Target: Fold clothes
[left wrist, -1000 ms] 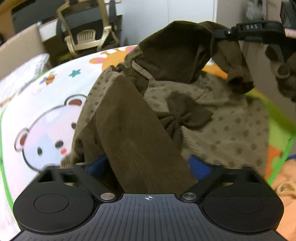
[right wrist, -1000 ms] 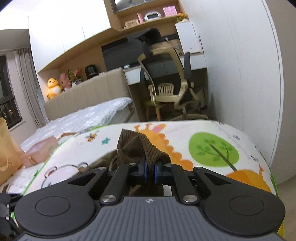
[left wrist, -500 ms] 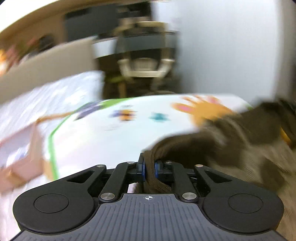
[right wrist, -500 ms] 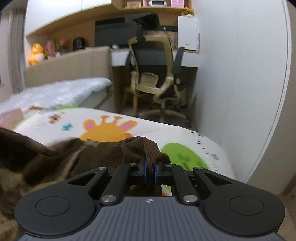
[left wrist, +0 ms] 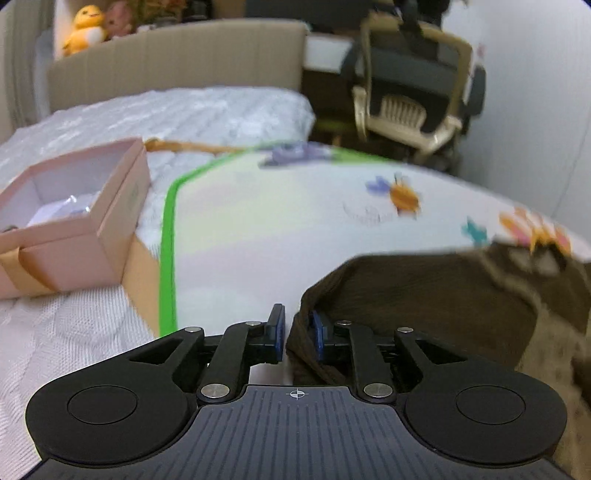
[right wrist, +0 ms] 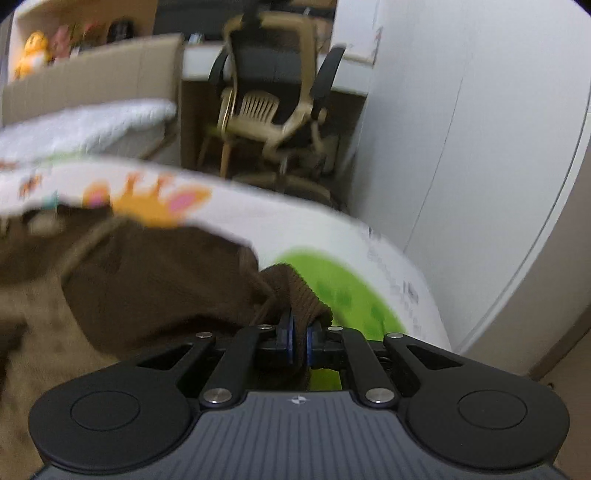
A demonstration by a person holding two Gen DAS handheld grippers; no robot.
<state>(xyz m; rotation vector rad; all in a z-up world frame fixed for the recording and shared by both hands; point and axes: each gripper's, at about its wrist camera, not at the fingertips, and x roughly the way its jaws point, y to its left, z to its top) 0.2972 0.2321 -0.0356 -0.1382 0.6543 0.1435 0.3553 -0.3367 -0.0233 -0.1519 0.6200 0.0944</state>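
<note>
Half a second back the left gripper (left wrist: pixel 298 330) was clamped on a fold of the brown corduroy garment (left wrist: pixel 436 295); its jaws now stand apart, with the cloth edge draped against the inner face of the right finger and a clear gap to the left finger. Its camera has also swung so that the pink gift box (left wrist: pixel 70 218) sits at the left, open-topped, on the white quilted bedspread (left wrist: pixel 74 332) just beside the green-edged cartoon play mat (left wrist: pixel 258 229).

On the other side, the right gripper (right wrist: pixel 300 341) is pinched tight on a ribbed corduroy corner of the same garment (right wrist: pixel 159 280), the blue pads pressed together with cloth bunched up between and above them. That grip matches the earlier frames.

From the right wrist view, the garment spreads leftward from the gripper across the mat (right wrist: pixel 332 291), dark brown corduroy near the fingers and lighter dotted tan fabric (right wrist: pixel 40 332) further left and below. From the left wrist view it lies at the right half of the frame on the mat, below the printed bee (left wrist: pixel 404 194).

Beyond the mat stand a beige office chair (right wrist: pixel 273 110) and, at the far left, a yellow plush toy (left wrist: pixel 83 31) behind the bed's headboard. Both views are blurred with motion.
</note>
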